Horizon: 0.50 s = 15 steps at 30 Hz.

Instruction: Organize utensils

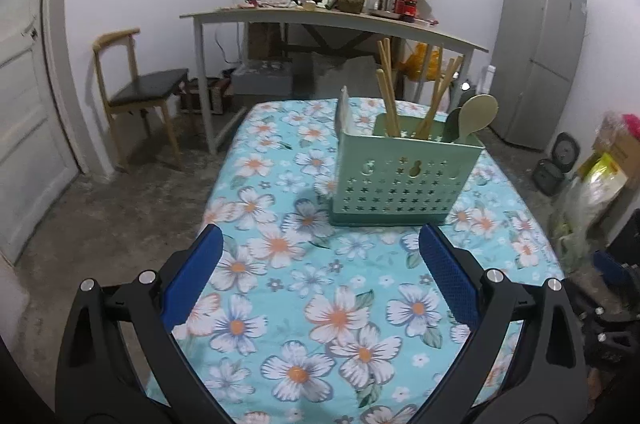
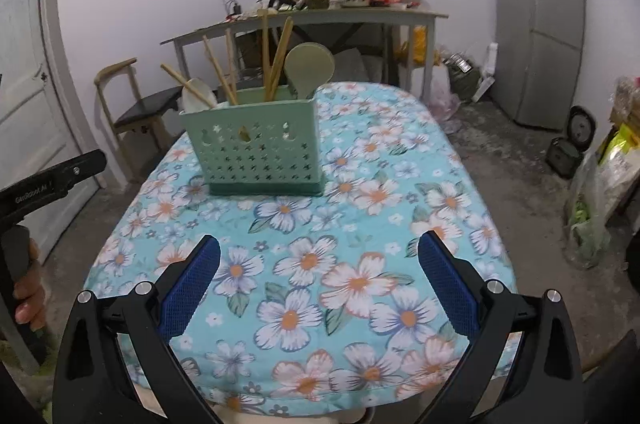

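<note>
A green perforated utensil holder (image 1: 404, 180) (image 2: 256, 152) stands upright on the floral tablecloth (image 1: 304, 304) (image 2: 360, 244). Wooden chopsticks (image 1: 390, 92) (image 2: 270, 56) and a pale green spoon (image 1: 478, 114) (image 2: 310, 64) stick up out of it. A white spoon (image 2: 196, 98) leans at its left end in the right wrist view. My left gripper (image 1: 318, 248) is open over the cloth, short of the holder, with nothing between its blue pads. My right gripper (image 2: 318, 256) is also open and empty, well in front of the holder.
A cluttered side table (image 1: 332, 20) (image 2: 304, 16) stands against the back wall, with a wooden chair (image 1: 136, 92) (image 2: 136, 104) to its left and a grey fridge (image 1: 536, 52) (image 2: 536, 24) to the right. Bags and boxes (image 2: 608, 164) lie on the floor at right. A hand (image 2: 28, 284) holds the other gripper's handle at left.
</note>
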### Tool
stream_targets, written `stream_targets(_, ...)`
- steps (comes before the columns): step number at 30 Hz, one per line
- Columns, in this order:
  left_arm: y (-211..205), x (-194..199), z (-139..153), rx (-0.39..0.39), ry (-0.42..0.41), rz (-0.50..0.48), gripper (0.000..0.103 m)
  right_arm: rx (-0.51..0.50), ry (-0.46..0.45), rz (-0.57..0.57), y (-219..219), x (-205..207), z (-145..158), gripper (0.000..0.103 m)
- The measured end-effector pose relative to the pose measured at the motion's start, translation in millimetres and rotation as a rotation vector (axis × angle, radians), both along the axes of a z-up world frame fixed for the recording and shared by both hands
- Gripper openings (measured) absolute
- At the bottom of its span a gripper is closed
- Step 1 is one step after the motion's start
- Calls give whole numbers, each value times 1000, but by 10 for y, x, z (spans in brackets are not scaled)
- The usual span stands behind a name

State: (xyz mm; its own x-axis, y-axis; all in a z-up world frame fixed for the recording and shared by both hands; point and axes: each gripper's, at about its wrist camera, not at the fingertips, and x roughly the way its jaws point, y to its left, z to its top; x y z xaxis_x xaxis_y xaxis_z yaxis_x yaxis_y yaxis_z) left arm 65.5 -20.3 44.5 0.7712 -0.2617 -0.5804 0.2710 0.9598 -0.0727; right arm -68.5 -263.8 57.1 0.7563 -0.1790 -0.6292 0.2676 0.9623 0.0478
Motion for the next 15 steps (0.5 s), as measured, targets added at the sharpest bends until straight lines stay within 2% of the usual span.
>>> stream_targets(3,-7,-33,31,17,-1,16,95,-32,-10,-29,19,-24,39,97)
stream_targets(8,-6,-59,17,-29,28,-29,95,-37,3,-45,19,-3,41,97)
stream_targets(15,-79,-48,-67,11,55,13,95,-31,2,-36,32,4,43,97)
